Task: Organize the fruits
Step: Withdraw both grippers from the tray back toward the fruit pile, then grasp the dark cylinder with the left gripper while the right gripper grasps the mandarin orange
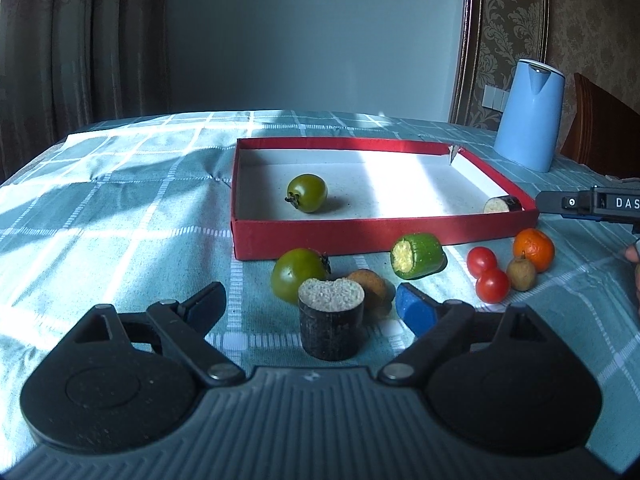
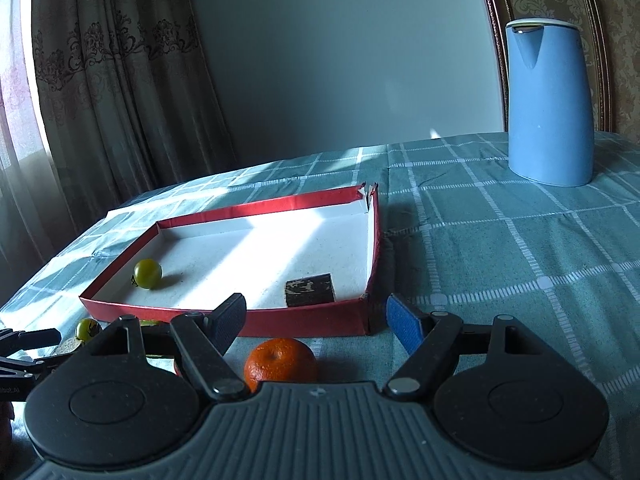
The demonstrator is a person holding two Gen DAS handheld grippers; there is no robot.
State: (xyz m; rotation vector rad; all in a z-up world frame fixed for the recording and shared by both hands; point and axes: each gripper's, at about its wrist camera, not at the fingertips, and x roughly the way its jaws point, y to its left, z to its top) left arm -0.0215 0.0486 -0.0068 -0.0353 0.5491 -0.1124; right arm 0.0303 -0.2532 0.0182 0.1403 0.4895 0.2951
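Right now your fruits sit in two groups. Inside the shallow red box [image 1: 380, 236] lie one green tomato [image 1: 307, 193] at its left and a dark cylinder piece [image 1: 502, 204] in its near right corner. On the cloth just near the box wait another green tomato [image 1: 294, 274], a dark stub with a pale cut top [image 1: 331, 322], a brown fruit [image 1: 370, 282], a green cut piece [image 1: 418, 255], two red tomatoes [image 1: 487, 274], a small brown-green fruit [image 1: 521, 273] and an orange mandarin [image 1: 534, 249].

Your left gripper [image 1: 316, 306] stands spread, the dark stub between its fingers but untouched. Your right gripper [image 2: 316, 320] is spread too, the mandarin [image 2: 280, 362] below it, ungripped.

Underneath lies a teal checked tablecloth [image 1: 120, 208] streaked with sunlight. A blue kettle [image 2: 548, 104] stands far right; patterned curtains [image 2: 112, 80] hang left, beside a plain grey wall [image 2: 340, 60].
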